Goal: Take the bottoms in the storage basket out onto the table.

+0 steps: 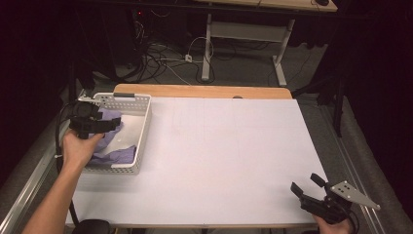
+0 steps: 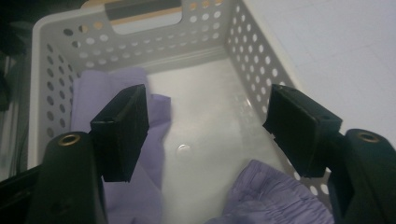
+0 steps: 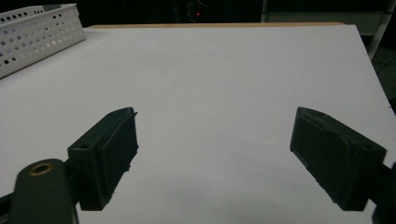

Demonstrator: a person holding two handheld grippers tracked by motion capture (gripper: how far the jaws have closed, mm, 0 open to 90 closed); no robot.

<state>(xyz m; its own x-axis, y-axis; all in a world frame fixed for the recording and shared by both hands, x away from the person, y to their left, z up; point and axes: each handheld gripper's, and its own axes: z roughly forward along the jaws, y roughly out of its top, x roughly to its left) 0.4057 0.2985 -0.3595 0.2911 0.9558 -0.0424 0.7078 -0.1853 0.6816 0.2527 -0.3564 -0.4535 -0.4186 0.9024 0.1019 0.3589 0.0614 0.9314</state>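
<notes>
Purple cloth (image 2: 121,154) is lying crumpled inside the white perforated basket (image 1: 144,127), which is standing at the left edge of the worktop (image 1: 219,156). The left hand-held gripper (image 2: 205,126) is being held over the basket, jaws spread, nothing pinched. The right hand-held gripper (image 3: 215,154) is being held low over the bare worktop at its near right corner, jaws spread wide
</notes>
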